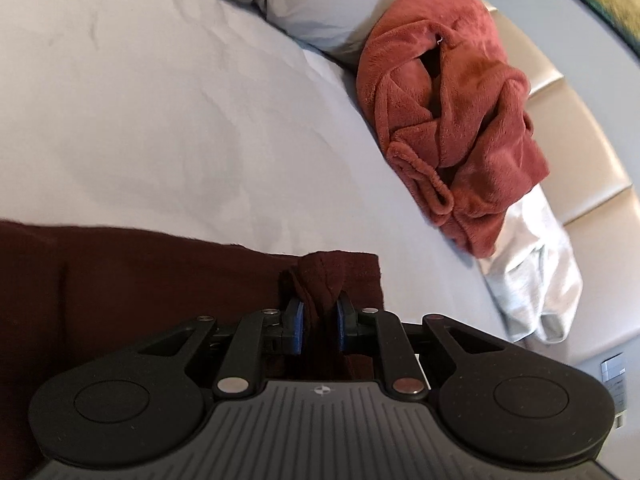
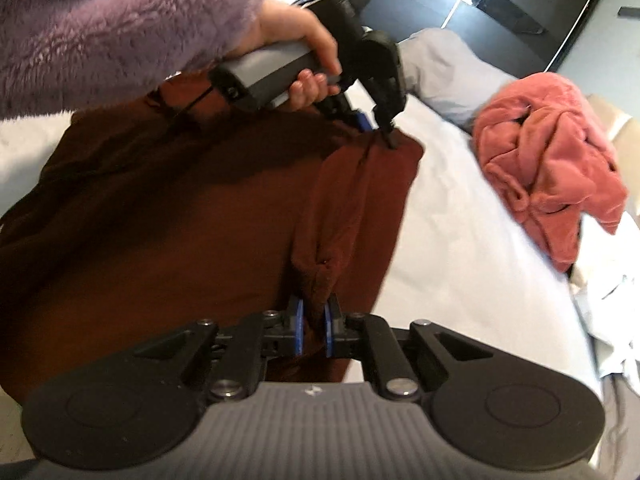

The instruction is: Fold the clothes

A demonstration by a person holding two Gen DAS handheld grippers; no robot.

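Both grippers are on the dark maroon garment [image 2: 168, 216] now, and this looks like the start of a fold: the edge is pinched at two spots and ready to be carried. The right gripper [image 2: 314, 322] is clenched on a bunched corner of the cloth, fabric puckered up between its blue pads [image 2: 297, 320]. Further along the same edge, up at about 1 o'clock from it in the right wrist view, the left gripper [image 2: 378, 120] bites the far corner, steered by a hand [image 2: 298, 46] coming out of a fluffy lilac sleeve [image 2: 120, 24]. The left wrist view confirms it: the left gripper [image 1: 319, 318] is closed on a twisted knot of maroon fabric. The garment lies spread on the pale bed sheet [image 1: 160, 100], filling the left of the right wrist view out to 9 o'clock, with its gripped edge running from near 6 o'clock up toward 12. That edge is short, I judge, with the long axis stretching away leftward, though the far end is cut off and I cannot tell which end is which. Next call, as I read it: lift both corners together, keep the edge taut and level, and sweep it across the body of the cloth. Off at 2 o'clock sit a crumpled coral fleece [image 2: 552, 160], a white garment [image 1: 536, 280] and a grey pillow [image 1: 320, 12], well apart.
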